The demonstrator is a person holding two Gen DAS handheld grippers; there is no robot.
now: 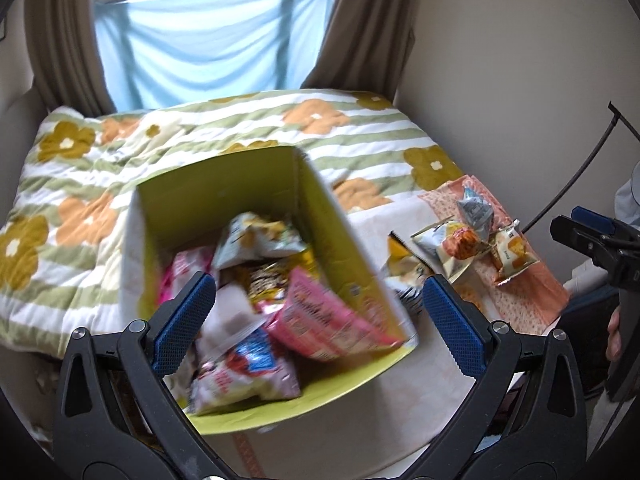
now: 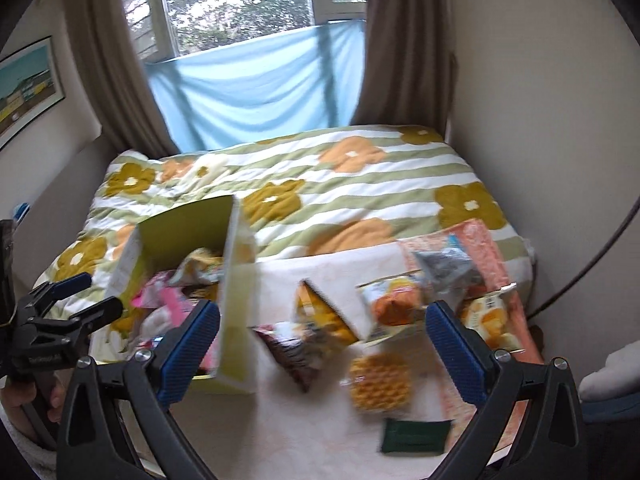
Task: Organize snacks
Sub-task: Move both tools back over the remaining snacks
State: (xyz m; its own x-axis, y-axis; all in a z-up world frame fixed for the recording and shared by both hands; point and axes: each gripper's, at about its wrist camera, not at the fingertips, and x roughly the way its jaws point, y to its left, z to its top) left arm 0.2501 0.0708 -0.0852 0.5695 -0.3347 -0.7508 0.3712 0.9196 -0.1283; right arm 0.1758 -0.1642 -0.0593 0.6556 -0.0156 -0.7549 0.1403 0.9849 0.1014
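Honestly, my worry is the green box (image 1: 224, 200): it is already heaped with packets, and another drop could slide one over its near rim. My left gripper (image 1: 316, 316) hovers above it, jaws wide and empty. My right gripper (image 2: 322, 344), equally wide and empty, hangs over loose snacks (image 2: 380, 380) to the right; a blurred, crowded pile invites grabbing two.

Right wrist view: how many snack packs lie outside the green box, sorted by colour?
Yellow-orange: 4 (triangular pack, waffle pack, bun pack, cake pack)
Grey: 1 (grey pack)
Dark brown: 1 (brown pack)
Dark green: 1 (green packet)
Total: 7
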